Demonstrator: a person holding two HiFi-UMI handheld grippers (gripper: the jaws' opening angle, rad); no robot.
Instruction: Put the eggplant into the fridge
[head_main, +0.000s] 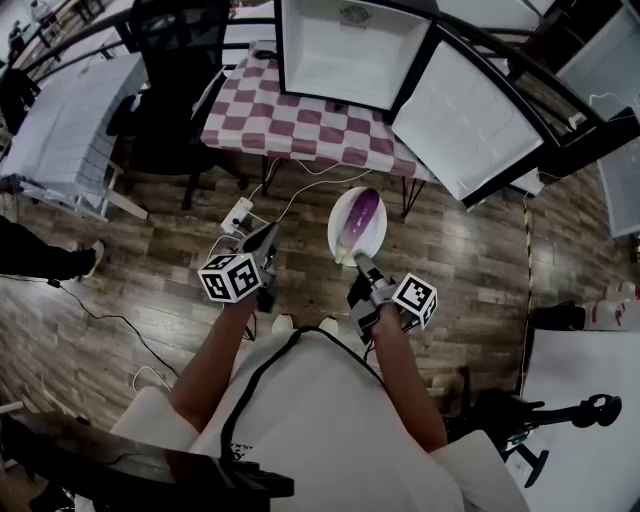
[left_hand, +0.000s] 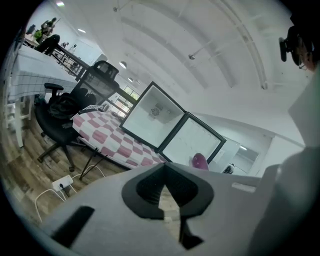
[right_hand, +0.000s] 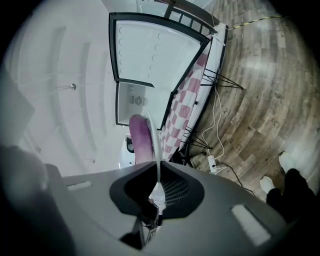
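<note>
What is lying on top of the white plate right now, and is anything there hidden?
A purple eggplant lies on the white plate, which the right gripper pinches by its near rim. The eggplant covers the plate surface beneath it; nothing else shows there.

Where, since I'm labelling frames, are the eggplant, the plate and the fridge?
eggplant (head_main: 366, 212), head view, its purple middle.
plate (head_main: 341, 226), head view, bare white left side.
fridge (head_main: 345, 50), head view, white inner wall.

left hand-held gripper (left_hand: 165, 169): jaws together | fridge (left_hand: 154, 113) open on checkered table (left_hand: 102, 134) | eggplant (left_hand: 200, 161) beyond
</note>
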